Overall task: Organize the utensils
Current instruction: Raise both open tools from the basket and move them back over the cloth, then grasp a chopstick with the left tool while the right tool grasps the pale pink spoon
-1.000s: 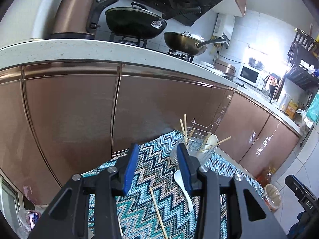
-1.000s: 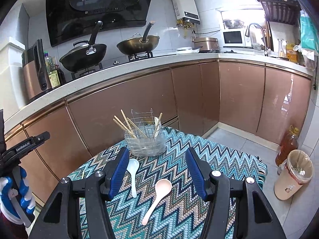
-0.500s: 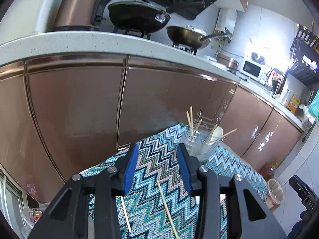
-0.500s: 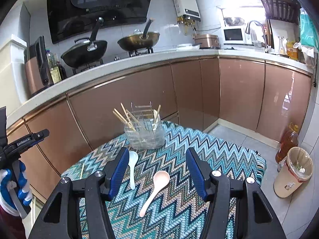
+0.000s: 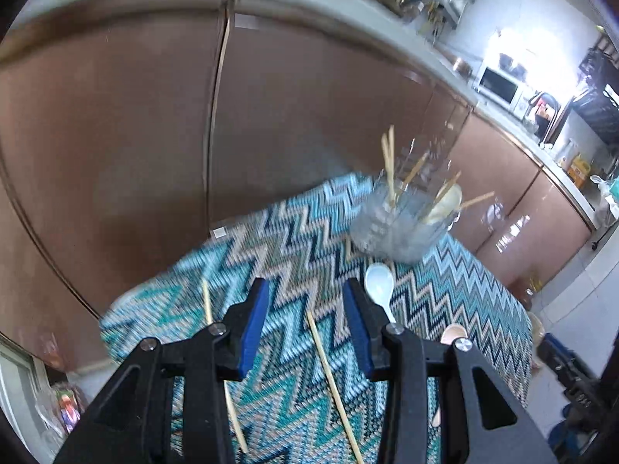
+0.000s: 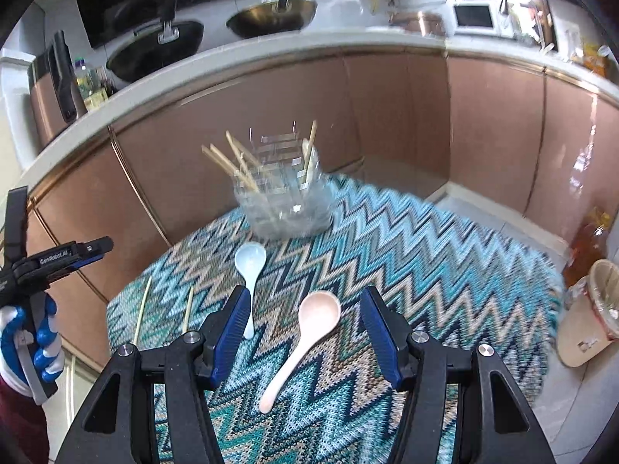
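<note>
Two tools over the zigzag cloth, nothing picked up yet

Copper-coloured kitchen cabinets fill the background, and in front of them sits the surface under a blue and teal zigzag knitted cloth [image 6: 425,255]. Landmark is the clear wire-framed utensil holder [image 6: 282,201] at the far side of the cloth, already bristling with chopsticks. Just in front of it lies the pale blue ceramic spoon [image 6: 249,266], handle running back toward the cameras. Nearer than that, the pink ceramic spoon [image 6: 309,332] lies bowl toward the holder, handle trailing back and slightly left.

And the right tool [image 6: 305,332] hangs directly above that pink spoon, jaws apart, empty, the spoon's long axis running roughly between them, so my call is that it is the nearer grab for this hand.

Over on the other side, the left tool [image 5: 305,324] also stands apart and empty, with a loose wooden chopstick [image 5: 332,382] lying lengthwise below its gap, tip pointing toward the holder. A second wooden chopstick [image 5: 222,363] lies further left.
</note>
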### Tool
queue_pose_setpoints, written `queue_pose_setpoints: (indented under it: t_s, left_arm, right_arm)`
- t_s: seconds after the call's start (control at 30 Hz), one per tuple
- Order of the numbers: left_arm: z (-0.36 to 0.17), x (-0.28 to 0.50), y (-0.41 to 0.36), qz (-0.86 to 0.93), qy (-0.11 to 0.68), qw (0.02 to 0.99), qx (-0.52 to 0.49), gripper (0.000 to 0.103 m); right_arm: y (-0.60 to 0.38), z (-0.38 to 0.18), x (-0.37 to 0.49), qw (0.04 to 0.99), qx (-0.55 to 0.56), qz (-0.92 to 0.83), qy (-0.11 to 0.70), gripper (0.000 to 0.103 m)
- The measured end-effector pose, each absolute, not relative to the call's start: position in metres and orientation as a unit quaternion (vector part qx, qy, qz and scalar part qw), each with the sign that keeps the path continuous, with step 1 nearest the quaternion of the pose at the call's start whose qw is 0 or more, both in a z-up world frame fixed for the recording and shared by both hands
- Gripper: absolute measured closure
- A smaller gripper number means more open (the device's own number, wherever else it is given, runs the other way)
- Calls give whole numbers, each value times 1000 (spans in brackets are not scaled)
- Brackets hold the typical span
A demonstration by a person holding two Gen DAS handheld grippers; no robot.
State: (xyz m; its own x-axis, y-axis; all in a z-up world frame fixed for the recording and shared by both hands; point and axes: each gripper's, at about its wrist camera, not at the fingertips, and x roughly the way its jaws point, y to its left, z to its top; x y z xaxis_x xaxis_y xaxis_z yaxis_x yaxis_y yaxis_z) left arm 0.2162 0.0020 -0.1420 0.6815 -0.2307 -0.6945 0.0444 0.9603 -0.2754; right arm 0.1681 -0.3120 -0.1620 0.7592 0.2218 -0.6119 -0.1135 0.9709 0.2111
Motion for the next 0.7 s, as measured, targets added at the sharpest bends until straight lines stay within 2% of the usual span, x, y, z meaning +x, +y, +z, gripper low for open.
queue_pose_setpoints:
  t_s: [0.3, 0.47, 0.7]
  left_arm:
    - [-196, 261, -9, -121, 508, 840, -148, 66]
    - [-226, 277, -23, -136, 562, 802, -148, 66]
    - [-246, 295, -34, -122, 597, 782, -133, 76]
  right_arm:
    - [-326, -216, 210, 902, 93, 131, 401, 52]
    - [-334, -233, 231, 886, 101, 150, 427, 58]
    - [-335, -248, 257, 866, 99, 176, 458, 65]
